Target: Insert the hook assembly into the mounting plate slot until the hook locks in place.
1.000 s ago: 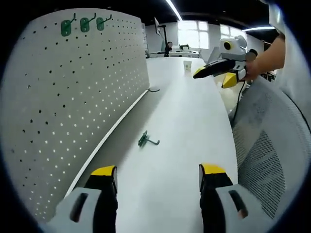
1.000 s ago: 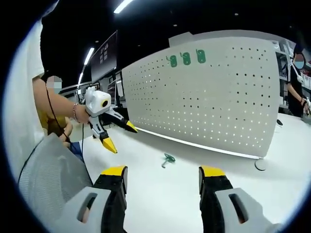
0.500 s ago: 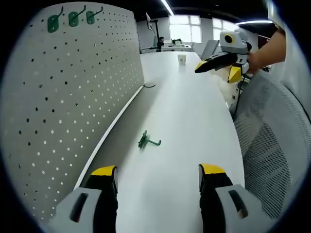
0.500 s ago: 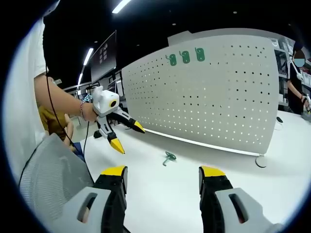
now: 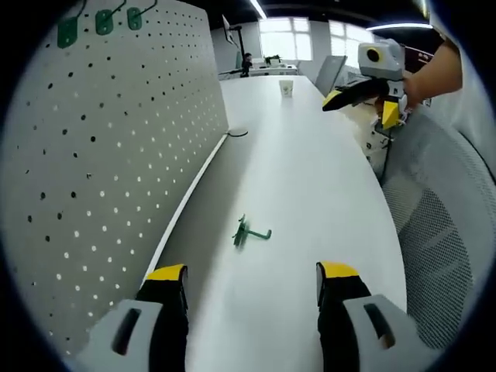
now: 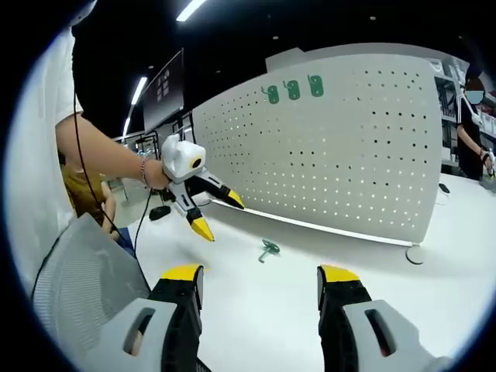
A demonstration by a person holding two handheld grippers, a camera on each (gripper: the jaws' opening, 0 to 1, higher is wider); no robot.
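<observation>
In the right gripper view, the left gripper (image 6: 219, 215) hovers with jaws spread, empty, left of the green hook assembly (image 6: 268, 249) lying on the white table (image 6: 372, 271) before the pegboard (image 6: 349, 147), while the right gripper (image 6: 260, 280) gapes empty too.

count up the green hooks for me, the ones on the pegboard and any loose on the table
Green hooks hung on the pegboard: 3
Loose green hook on the table: 1
Total: 4
</observation>
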